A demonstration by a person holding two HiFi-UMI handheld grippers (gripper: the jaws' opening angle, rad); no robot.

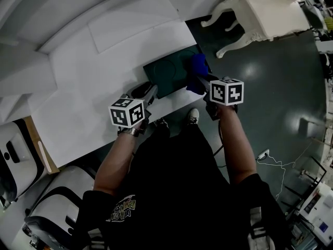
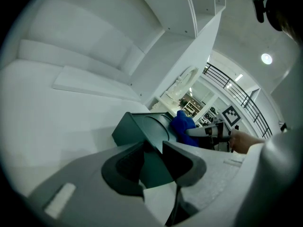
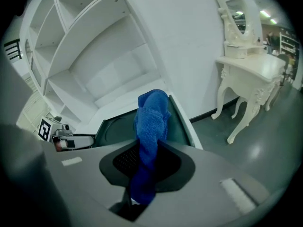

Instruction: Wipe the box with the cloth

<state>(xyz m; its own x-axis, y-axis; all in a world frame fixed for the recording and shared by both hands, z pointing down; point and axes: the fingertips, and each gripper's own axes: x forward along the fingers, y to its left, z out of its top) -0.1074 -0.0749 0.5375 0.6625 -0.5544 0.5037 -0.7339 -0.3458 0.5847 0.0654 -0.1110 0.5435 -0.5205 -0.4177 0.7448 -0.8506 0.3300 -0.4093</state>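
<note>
A dark green flat box (image 1: 169, 73) lies at the near right edge of the white table (image 1: 93, 98). My left gripper (image 1: 150, 92) holds the box's near left corner; in the left gripper view the box wall (image 2: 142, 126) fills the gap between the jaws of the left gripper (image 2: 154, 159). My right gripper (image 1: 202, 82) is shut on a blue cloth (image 1: 197, 66), which rests against the box's right end. In the right gripper view the cloth (image 3: 151, 122) rises from the right gripper (image 3: 147, 161) over the box (image 3: 113, 126). The cloth (image 2: 182, 126) also shows from the left.
A flat white board (image 1: 135, 22) lies on the table behind the box. White shelving (image 3: 90, 41) stands against the wall. An ornate white dressing table (image 1: 265, 9) stands on the dark floor to the right. Cables (image 1: 270, 158) lie on the floor.
</note>
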